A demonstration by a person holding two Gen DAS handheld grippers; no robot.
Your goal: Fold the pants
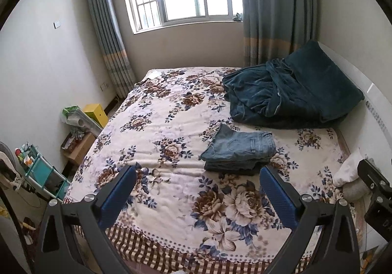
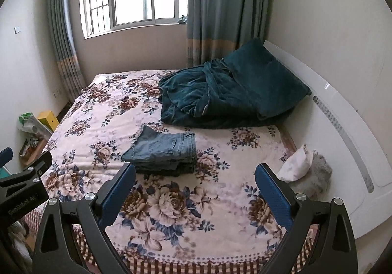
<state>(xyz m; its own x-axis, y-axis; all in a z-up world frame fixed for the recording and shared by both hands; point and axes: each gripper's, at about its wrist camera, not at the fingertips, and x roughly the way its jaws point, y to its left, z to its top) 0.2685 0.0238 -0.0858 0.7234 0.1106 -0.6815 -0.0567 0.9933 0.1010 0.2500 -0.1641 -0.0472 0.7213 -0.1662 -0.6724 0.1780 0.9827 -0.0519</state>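
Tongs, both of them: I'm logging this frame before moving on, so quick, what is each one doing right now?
Left tongs: open, holding nothing, apart from the folded jeans.
Right tongs: open, holding nothing.

- Item: one pair of blue denim pants [image 1: 238, 149], faded wash, darker at the lower layers.
- State: folded into a compact, roughly rectangular stack of several layers.
- Top layer: waistband and a rear pocket visible; the frayed edge at the far left corner lifts slightly.
- Pose: lying flat, long side running left to right.
- Location: on the floral bedspread [image 2: 159, 149], near the bed's middle, just in front of the dark teal blanket.
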